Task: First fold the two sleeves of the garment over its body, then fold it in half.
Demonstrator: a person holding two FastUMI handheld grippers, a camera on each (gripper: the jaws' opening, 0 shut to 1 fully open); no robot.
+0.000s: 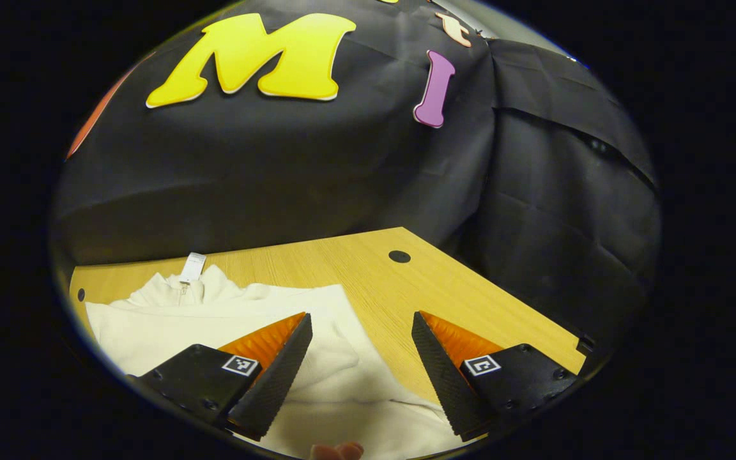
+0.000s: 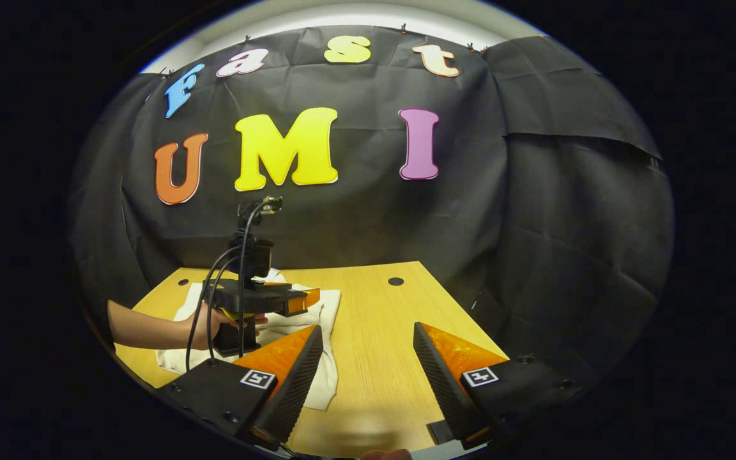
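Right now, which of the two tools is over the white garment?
The left tool, held in a hand, hangs over the white garment. The right tool is over bare table.

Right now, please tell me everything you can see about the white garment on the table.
The white garment looks like soft, thick fabric. It lies flat on the wooden table, with its zip collar and a small label toward the wall. It already looks folded narrower. The left gripper is above it with jaws open, not gripping it.

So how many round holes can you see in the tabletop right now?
2. In the right gripper view, one hole sits near the table's far right corner, another near the far left; the garment may hide more.
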